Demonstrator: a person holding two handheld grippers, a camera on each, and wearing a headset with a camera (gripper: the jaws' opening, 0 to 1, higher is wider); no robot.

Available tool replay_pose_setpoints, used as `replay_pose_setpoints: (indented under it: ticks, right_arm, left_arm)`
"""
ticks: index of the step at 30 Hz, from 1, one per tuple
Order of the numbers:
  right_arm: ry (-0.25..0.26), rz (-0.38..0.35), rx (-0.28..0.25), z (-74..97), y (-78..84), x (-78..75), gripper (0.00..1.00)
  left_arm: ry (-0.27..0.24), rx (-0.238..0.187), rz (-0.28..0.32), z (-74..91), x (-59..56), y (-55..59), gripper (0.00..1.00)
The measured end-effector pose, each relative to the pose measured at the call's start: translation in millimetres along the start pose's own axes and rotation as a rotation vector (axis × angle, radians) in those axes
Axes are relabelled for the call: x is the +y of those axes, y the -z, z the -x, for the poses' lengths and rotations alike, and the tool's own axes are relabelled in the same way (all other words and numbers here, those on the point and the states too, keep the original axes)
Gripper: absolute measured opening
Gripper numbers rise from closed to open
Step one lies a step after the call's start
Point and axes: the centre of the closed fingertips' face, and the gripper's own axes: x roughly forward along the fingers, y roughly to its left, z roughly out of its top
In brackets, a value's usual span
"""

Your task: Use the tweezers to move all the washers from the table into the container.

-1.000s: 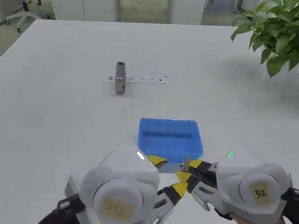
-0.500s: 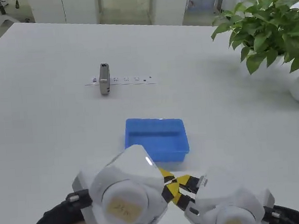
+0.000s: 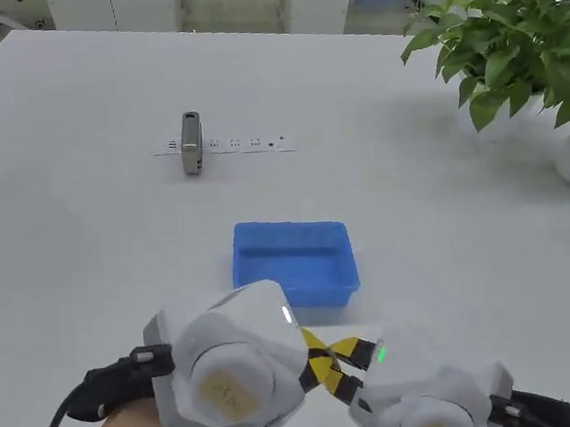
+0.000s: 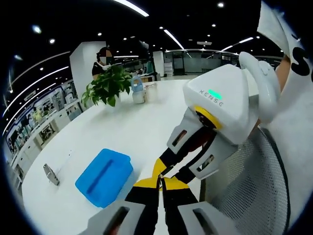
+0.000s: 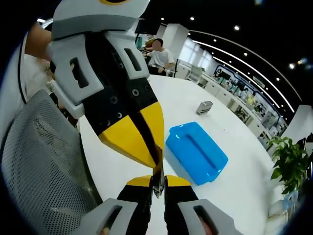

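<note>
Both sets of fingers meet tip to tip low over the counter (image 3: 440, 214). The right gripper (image 5: 157, 182) is pinched on slim metal tweezers (image 5: 157, 171). The left gripper (image 4: 160, 182) is squeezed narrow too, can't tell if it grips them. The blue container (image 3: 292, 257) sits just past the fingertips, and a row of tiny specks (image 3: 242, 143) lies well beyond it, too small to call washers.

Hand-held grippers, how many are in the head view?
2. The left hand-held gripper is at bottom centre-left, the right hand-held gripper, holding tweezers, at bottom right; their jaws meet just short of the blue container.
</note>
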Motion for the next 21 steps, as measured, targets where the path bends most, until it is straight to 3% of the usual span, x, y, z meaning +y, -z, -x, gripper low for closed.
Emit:
replay_pose_setpoints:
  ticks: [3, 5, 7, 10, 11, 12, 14, 16, 21]
  right_arm:
    - [0.000, -0.010, 0.025, -5.8, 8.3, -2.9, 0.06]
    - [-0.015, -0.025, 0.042, -10.8, 12.5, -2.2, 0.06]
    - [-0.031, -0.036, 0.050, -16.1, 15.5, -0.5, 0.07]
    - [-0.063, -0.077, 0.066, -24.8, 21.3, 5.3, 0.12]
    - [-0.072, -0.099, 0.081, -28.6, 24.6, 7.1, 0.13]
    - [-0.070, -0.103, 0.080, -30.9, 24.9, 6.7, 0.14]
    - [-0.078, -0.126, 0.088, -32.6, 25.6, 9.2, 0.16]
    - [-0.088, -0.163, 0.078, -30.4, 22.9, 11.9, 0.19]
    - [-0.058, -0.219, 0.077, -18.8, 22.4, 6.7, 0.23]
  left_arm:
    - [0.038, 0.009, 0.002, -7.2, 3.3, 8.7, 0.00]
    - [0.068, 0.018, -0.030, -11.1, 3.6, 14.3, 0.00]
    - [0.099, 0.052, -0.084, -15.2, 4.1, 25.2, 0.00]
    - [0.130, 0.088, -0.102, -20.9, 5.9, 41.8, 0.00]
    - [0.145, 0.086, -0.083, -21.7, 6.2, 47.0, 0.00]
    - [0.152, 0.035, -0.065, -23.2, 7.4, 41.8, 0.00]
    - [0.156, 0.083, -0.044, -21.9, 15.3, 52.6, 0.00]
    - [0.172, 0.132, -0.081, -20.5, 18.5, 67.2, 0.00]
    - [0.194, 0.172, -0.079, -24.6, 20.8, 95.0, 0.00]
